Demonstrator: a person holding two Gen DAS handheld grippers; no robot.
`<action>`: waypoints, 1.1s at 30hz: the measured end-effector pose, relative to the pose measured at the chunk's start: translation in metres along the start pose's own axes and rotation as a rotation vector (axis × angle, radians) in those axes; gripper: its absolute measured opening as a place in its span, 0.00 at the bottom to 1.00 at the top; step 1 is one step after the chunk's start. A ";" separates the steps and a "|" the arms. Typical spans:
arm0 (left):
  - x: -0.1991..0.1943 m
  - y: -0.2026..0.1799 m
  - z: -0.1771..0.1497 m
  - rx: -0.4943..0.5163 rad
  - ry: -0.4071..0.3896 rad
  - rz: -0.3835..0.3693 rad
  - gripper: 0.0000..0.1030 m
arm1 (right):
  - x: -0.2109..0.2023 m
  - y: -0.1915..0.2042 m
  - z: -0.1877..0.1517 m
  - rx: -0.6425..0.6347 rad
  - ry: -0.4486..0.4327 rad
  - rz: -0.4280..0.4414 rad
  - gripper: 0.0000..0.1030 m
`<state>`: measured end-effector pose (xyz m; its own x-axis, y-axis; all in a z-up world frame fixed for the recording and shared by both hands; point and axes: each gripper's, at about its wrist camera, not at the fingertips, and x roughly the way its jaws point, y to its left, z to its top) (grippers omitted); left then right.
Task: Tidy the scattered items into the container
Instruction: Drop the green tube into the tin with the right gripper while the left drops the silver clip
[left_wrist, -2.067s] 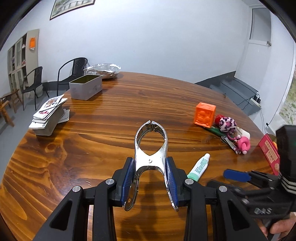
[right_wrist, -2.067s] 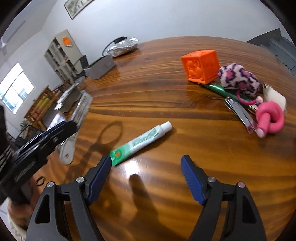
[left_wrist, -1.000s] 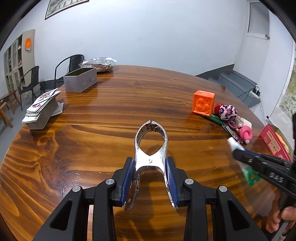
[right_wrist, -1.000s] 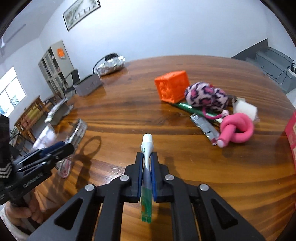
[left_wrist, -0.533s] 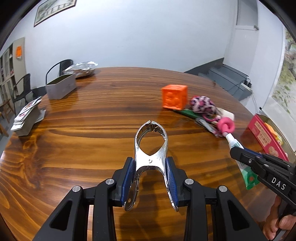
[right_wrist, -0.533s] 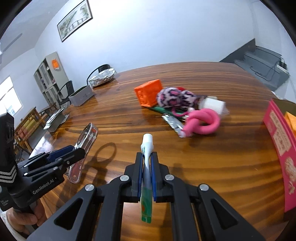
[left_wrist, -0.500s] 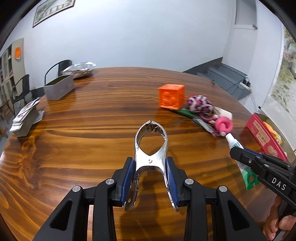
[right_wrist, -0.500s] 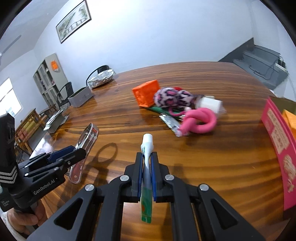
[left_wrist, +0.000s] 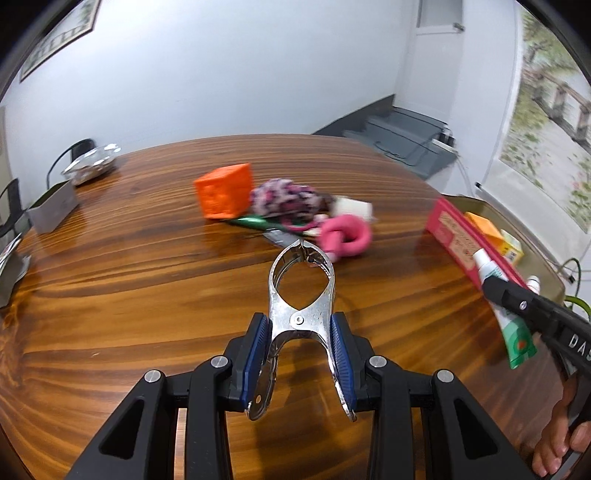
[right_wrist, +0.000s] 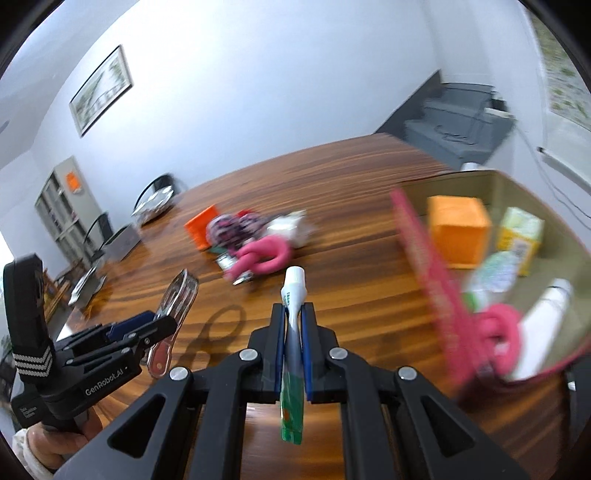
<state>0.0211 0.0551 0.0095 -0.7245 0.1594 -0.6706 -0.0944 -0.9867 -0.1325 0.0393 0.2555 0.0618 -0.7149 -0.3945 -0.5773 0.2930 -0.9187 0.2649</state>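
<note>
Green-and-white toothpaste tube (right_wrist: 293, 332) squeezed tight in right gripper (right_wrist: 292, 354) jaws, shiny metal clamp (left_wrist: 302, 314) pinched in part-open left gripper (left_wrist: 301, 365) jaws, both above bench (left_wrist: 147, 280): carry over pink-walled box (right_wrist: 424, 266) at right, go low, then let go gently.

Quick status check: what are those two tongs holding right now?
Left tongs shut on shiny metal spring clamp. Right tongs shut on green-and-white toothpaste tube. Pink-walled container ahead, path clear.

Round wooden table (left_wrist: 147, 280), orange cube (left_wrist: 225, 194), pink knotted toy (left_wrist: 345, 238), red-rimmed container (right_wrist: 436, 266)
</note>
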 end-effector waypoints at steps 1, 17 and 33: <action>0.001 -0.007 0.001 0.006 0.001 -0.011 0.36 | -0.006 -0.006 0.002 0.005 -0.013 -0.015 0.09; 0.009 -0.134 0.045 0.151 -0.017 -0.227 0.36 | -0.061 -0.128 0.035 0.162 -0.118 -0.264 0.09; 0.036 -0.207 0.076 0.224 -0.016 -0.312 0.36 | -0.068 -0.164 0.026 0.250 -0.156 -0.309 0.62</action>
<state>-0.0374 0.2623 0.0685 -0.6476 0.4547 -0.6115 -0.4578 -0.8737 -0.1648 0.0235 0.4338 0.0776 -0.8378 -0.0765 -0.5405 -0.0992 -0.9523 0.2885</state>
